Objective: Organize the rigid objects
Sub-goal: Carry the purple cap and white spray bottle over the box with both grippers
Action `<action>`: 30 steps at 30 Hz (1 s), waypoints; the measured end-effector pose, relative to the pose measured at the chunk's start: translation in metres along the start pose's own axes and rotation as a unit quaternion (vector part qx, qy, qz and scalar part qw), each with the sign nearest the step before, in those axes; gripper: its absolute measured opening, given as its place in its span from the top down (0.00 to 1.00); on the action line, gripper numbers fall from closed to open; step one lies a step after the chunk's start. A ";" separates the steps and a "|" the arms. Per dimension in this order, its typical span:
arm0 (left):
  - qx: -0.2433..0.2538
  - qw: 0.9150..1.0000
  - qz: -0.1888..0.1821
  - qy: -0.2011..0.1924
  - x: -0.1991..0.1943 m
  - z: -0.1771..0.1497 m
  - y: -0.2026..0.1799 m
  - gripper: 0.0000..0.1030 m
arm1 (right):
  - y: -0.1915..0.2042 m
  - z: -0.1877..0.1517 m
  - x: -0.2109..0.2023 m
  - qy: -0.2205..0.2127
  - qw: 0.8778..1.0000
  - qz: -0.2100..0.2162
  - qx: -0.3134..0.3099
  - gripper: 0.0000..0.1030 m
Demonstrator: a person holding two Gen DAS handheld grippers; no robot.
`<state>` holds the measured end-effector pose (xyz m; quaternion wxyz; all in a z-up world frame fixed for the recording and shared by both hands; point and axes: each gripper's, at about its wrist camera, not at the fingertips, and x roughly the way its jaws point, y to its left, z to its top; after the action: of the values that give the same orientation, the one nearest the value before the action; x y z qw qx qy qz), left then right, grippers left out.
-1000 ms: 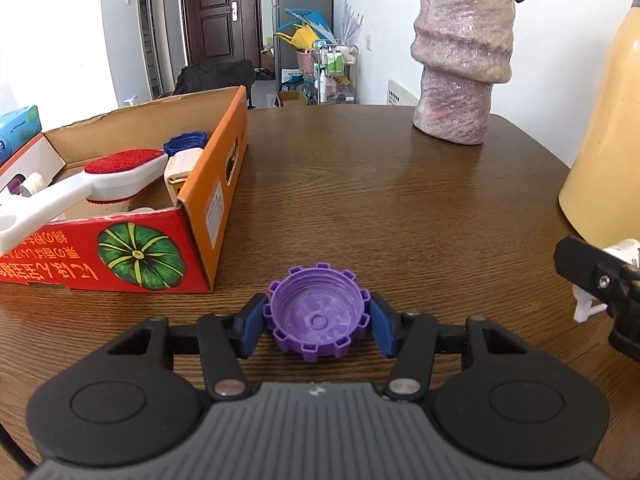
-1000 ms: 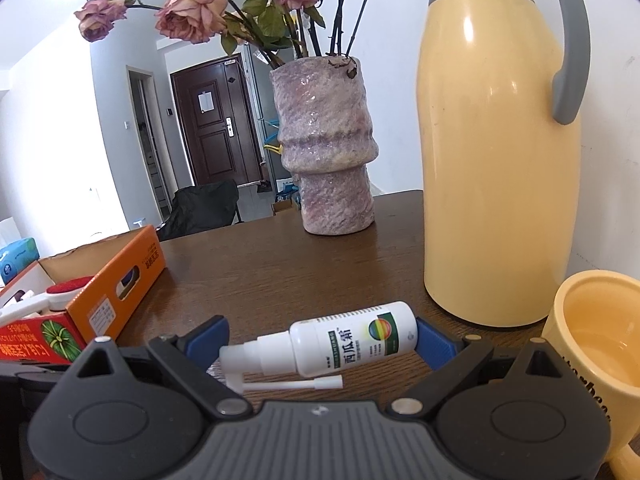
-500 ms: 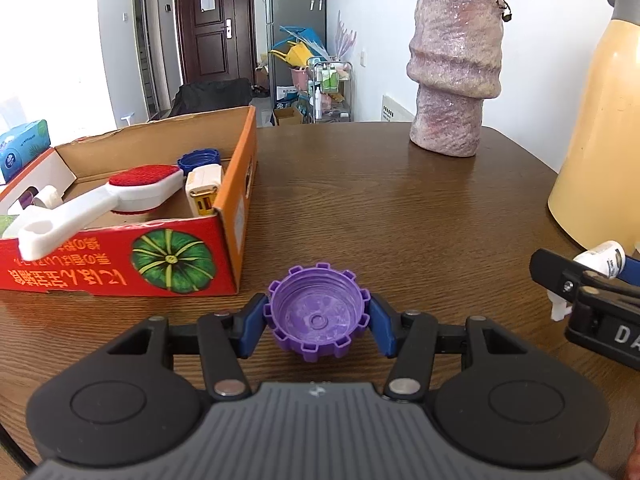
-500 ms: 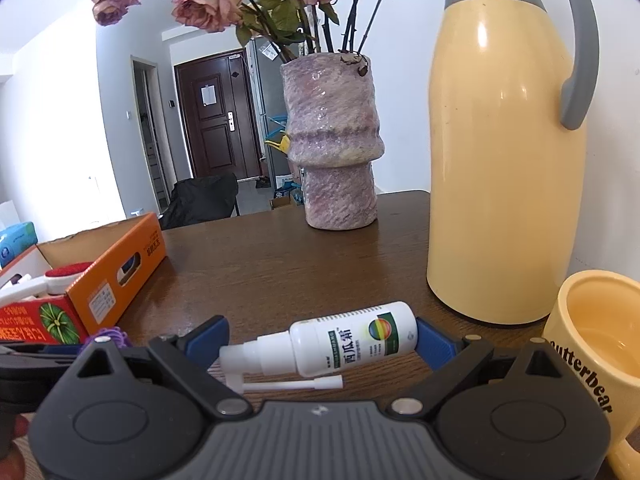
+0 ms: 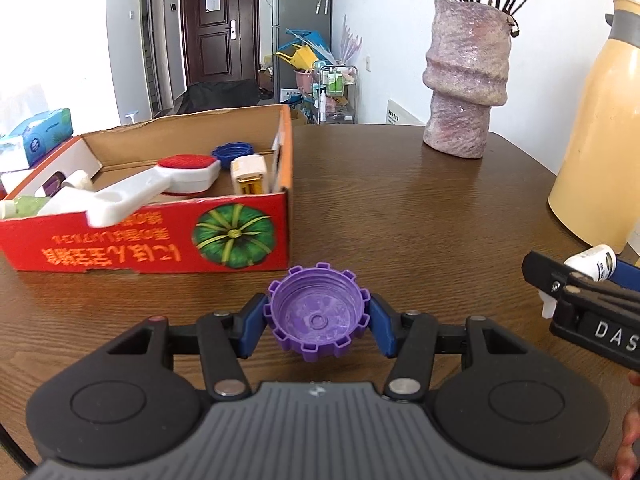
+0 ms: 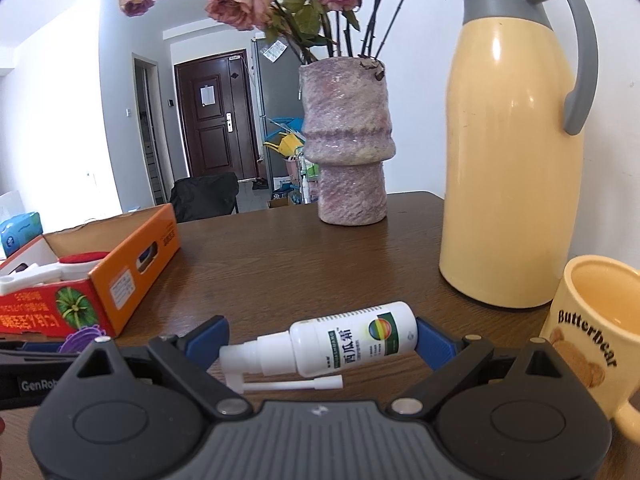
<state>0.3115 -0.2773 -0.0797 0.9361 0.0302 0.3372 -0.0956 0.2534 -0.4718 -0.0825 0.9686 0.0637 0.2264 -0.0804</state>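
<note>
Across the wooden table (image 5: pixel 400 208), my left view alone looks into the open red box (image 5: pixel 240 236) holding a white brush (image 5: pixel 160 184); only my right view shows the yellow mug (image 6: pixel 596 332). My left gripper (image 5: pixel 318 318) pinches the purple cap (image 5: pixel 318 316). My right gripper (image 6: pixel 320 340) clamps the spray bottle (image 6: pixel 352 340) lengthwise.

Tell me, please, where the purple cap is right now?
The purple cap sits clamped in the left gripper, low centre of the left wrist view, just before the red box.
</note>
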 end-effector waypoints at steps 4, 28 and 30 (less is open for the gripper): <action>-0.004 1.000 0.001 -0.003 -0.010 -0.005 0.016 0.46 | 0.015 -0.006 -0.007 0.000 1.000 0.001 -0.003 0.05; -0.034 0.998 0.041 -0.029 -0.066 -0.029 0.134 0.46 | 0.123 -0.030 -0.039 0.001 0.999 0.041 -0.011 0.05; -0.037 0.998 0.047 -0.031 -0.068 -0.030 0.145 0.46 | 0.133 -0.032 -0.041 0.001 0.999 0.046 -0.014 0.05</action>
<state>0.2701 -0.1204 -0.0606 0.9500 0.0084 0.3096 -0.0403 0.2282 -0.3309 -0.0807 0.9719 0.0606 0.2252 -0.0329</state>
